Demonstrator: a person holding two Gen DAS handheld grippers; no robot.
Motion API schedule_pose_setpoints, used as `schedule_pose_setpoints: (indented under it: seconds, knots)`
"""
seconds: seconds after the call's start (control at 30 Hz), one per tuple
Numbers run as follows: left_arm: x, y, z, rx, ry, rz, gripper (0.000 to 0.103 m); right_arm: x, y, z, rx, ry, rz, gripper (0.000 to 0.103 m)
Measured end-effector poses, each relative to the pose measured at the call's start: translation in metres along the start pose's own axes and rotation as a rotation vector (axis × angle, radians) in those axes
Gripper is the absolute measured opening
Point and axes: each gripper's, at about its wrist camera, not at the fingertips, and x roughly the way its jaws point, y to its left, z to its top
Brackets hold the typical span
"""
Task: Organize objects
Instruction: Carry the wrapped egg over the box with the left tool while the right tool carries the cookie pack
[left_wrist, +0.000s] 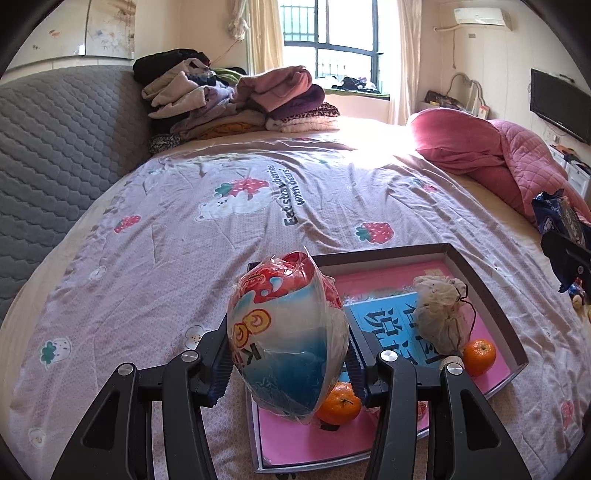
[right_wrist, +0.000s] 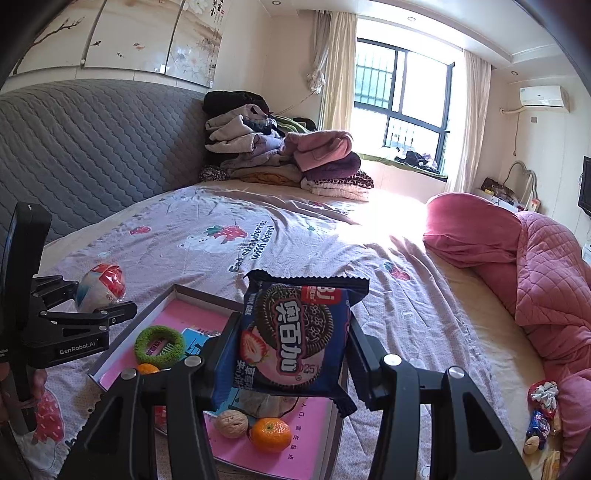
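My left gripper (left_wrist: 288, 363) is shut on a plastic-wrapped snack bowl (left_wrist: 286, 332) with a red top and blue-white sides, held above the near-left corner of the shallow box tray (left_wrist: 458, 258). From the right wrist view the same bowl (right_wrist: 100, 288) shows in the left gripper (right_wrist: 92, 306) at far left. My right gripper (right_wrist: 291, 354) is shut on a dark blue cookie packet (right_wrist: 295, 336) over the tray (right_wrist: 173, 291). The tray holds oranges (left_wrist: 479, 356) (right_wrist: 270, 434), a walnut (right_wrist: 231, 424), a green ring (right_wrist: 159, 345), a mesh pouch (left_wrist: 439, 314) and a blue booklet (left_wrist: 384, 314).
The tray lies on a bed with a strawberry-print sheet (left_wrist: 221, 221). Folded clothes (left_wrist: 236, 103) are stacked at the far side by a grey headboard (left_wrist: 55, 147). A pink quilt (right_wrist: 535, 266) lies to the right, with small snack items (right_wrist: 539, 417) below it.
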Motion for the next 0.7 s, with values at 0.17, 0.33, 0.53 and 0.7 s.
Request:
schedule_pose_setpoints:
  seconds: [0.17,0.33,0.53,0.7]
  knots:
    - [0.005,0.001,-0.002,0.004,0.006,-0.001,0.053,0.007,-0.001,-0.003,-0.004,0.014,-0.002,0.052]
    - [0.011,0.001,-0.005,0.009,0.021,-0.008,0.053,0.012,-0.004,-0.005,0.001,0.022,-0.003,0.052]
    - [0.022,-0.004,-0.01,0.034,0.036,-0.009,0.053,0.023,-0.004,-0.008,-0.003,0.042,0.0,0.052]
    - [0.035,-0.008,-0.016,0.049,0.07,-0.012,0.053,0.041,-0.006,-0.017,0.0,0.082,0.012,0.052]
